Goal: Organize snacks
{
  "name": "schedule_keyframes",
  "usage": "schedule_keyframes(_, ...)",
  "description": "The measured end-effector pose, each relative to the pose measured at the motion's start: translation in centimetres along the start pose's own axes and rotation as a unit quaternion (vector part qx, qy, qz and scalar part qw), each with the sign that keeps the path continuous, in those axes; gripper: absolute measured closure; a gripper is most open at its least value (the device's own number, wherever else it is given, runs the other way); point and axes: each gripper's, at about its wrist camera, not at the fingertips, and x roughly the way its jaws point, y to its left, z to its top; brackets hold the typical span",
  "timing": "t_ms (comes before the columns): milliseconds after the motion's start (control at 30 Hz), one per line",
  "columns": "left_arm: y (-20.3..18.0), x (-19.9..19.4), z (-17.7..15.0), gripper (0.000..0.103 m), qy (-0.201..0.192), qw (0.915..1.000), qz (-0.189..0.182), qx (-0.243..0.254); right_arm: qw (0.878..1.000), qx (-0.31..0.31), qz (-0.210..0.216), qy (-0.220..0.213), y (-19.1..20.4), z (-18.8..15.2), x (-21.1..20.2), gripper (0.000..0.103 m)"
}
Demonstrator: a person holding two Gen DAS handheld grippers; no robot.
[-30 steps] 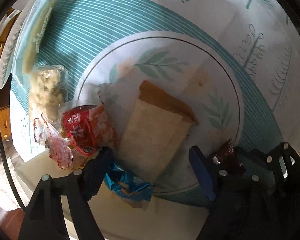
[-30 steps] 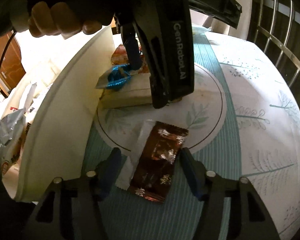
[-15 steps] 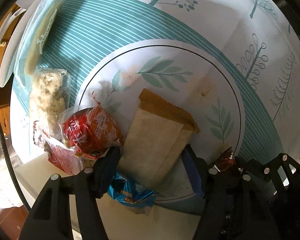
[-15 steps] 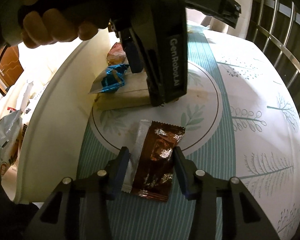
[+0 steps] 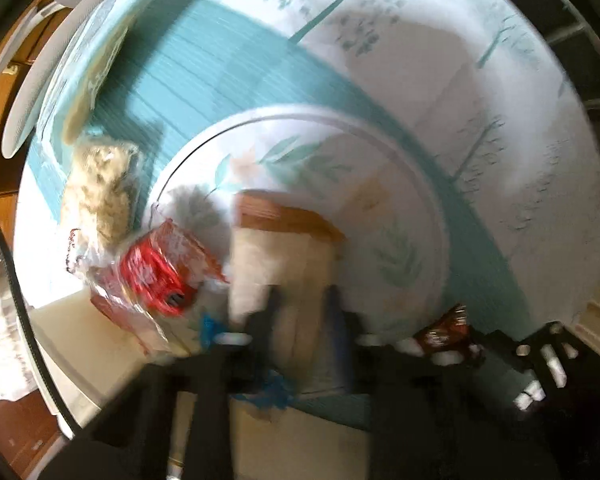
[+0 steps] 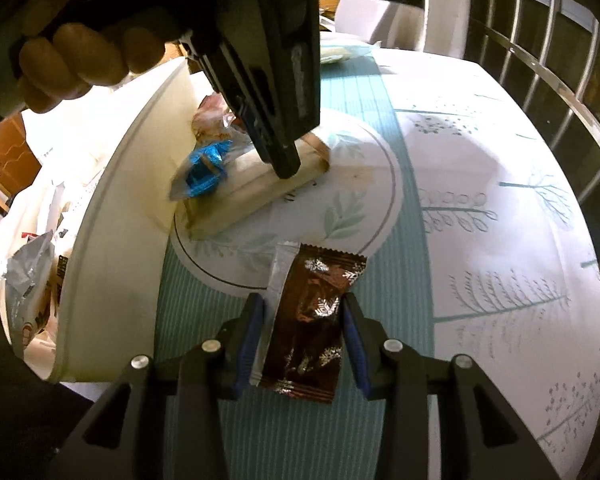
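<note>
My left tool [image 6: 284, 168] pinches the beige packet [image 6: 256, 196] on the table [image 6: 480, 200]; blue candy [image 6: 204, 168], red packet [image 5: 156, 272] and rice bar [image 5: 100, 184] crowd alongside. My right tool [image 6: 304, 320] clamps the brown packet [image 6: 312, 312]. Left view blurred.

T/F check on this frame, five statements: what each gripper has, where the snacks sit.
1. The right gripper is clamped on the brown snowflake packet. True.
2. The left gripper is shut on the beige packet. True.
3. The blue candy lies between the right gripper's pads. False: it sits beside the beige packet, near the left gripper.
4. The tablecloth is plain red. False: white and teal, with tree prints.
5. A red-wrapped snack lies left of the beige packet in the left wrist view. True.
</note>
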Motion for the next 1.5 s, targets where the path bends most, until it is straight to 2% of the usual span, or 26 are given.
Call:
schedule_keyframes(67,0.2,-0.2,-0.1,0.092,0.006,0.9996,-0.022,-0.017,1.000,0.008,0.000,-0.002,-0.3,-0.1,-0.6,0.063)
schedule_keyframes(233,1.1,-0.6,-0.6,0.092,0.006,0.9988,-0.026,-0.043,1.000,0.026,0.008,-0.011,-1.1,-0.4,-1.7,0.063)
schedule_keyframes(333,3.2,-1.3,-1.0,0.082,0.009,0.9977,-0.032,-0.059,0.999,0.039,0.015,-0.012,-1.5,-0.8,-2.1,0.063)
schedule_keyframes(400,3.9,-1.1,-1.1,0.070,0.015,0.9967,-0.037,-0.070,0.999,0.045,0.017,-0.012,-1.9,-0.9,-1.9,0.063)
schedule_keyframes(533,4.6,-0.4,-1.1,0.064,0.031,0.9953,-0.032,-0.086,0.998,0.050,0.019,-0.012,-1.8,-1.5,-2.1,0.063)
schedule_keyframes(600,4.8,0.1,-0.9,0.055,0.037,0.9945,-0.037,-0.090,0.998,0.051,0.020,-0.011,-2.0,-1.6,-2.2,0.063)
schedule_keyframes(733,5.2,1.1,-0.4,0.049,0.043,0.9943,-0.028,-0.094,0.998,0.054,0.021,-0.009,-2.3,-1.8,-2.2,0.063)
schedule_keyframes(767,5.1,1.1,-0.1,0.044,0.043,0.9943,-0.026,-0.094,0.998,0.055,0.021,-0.009,-2.4,-1.8,-2.2,0.063)
schedule_keyframes(900,5.7,1.7,0.7,0.042,0.044,0.9940,-0.014,-0.099,0.998,0.058,0.020,-0.008,-2.9,-1.6,-2.2,0.063)
schedule_keyframes(1233,6.2,2.8,1.3,0.039,0.046,0.9922,-0.036,-0.110,0.997,0.068,0.037,-0.003,-3.6,-0.8,-1.7,0.063)
schedule_keyframes(1400,6.2,2.8,1.0,0.045,0.031,0.9913,-0.034,-0.124,0.996,0.071,0.046,0.001,-3.6,-0.1,-1.9,0.063)
schedule_keyframes(1500,6.5,2.4,0.1,0.045,0.023,0.9869,-0.046,-0.153,0.996,0.078,0.046,0.005,-3.7,0.5,-2.3,0.063)
